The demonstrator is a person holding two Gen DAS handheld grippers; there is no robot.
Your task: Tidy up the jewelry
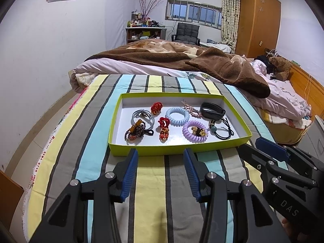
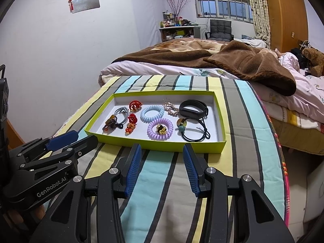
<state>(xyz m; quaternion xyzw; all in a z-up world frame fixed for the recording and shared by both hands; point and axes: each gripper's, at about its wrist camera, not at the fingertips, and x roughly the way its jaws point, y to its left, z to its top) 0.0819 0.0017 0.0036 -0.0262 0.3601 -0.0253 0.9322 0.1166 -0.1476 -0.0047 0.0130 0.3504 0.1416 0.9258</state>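
Both tools idle over striped bed cover, short of tray's near edge. Left tool spread wide, holding nothing; right tool same, empty. Green tray near foot edge of bed, all visible jewelry already inside: blue coil tie mid-tray, purple coil tie just in front of it with gold charm in its ring, black band at far right corner, black elastic with teal bead at near right, red clips and bead bracelet on left half, pink hairpin behind blue coil. Nothing loose on cover in view. Looks largely done or just not started on sorting; items sit spaced, ungrouped by type. Remaining work, if any: regroup within tray.
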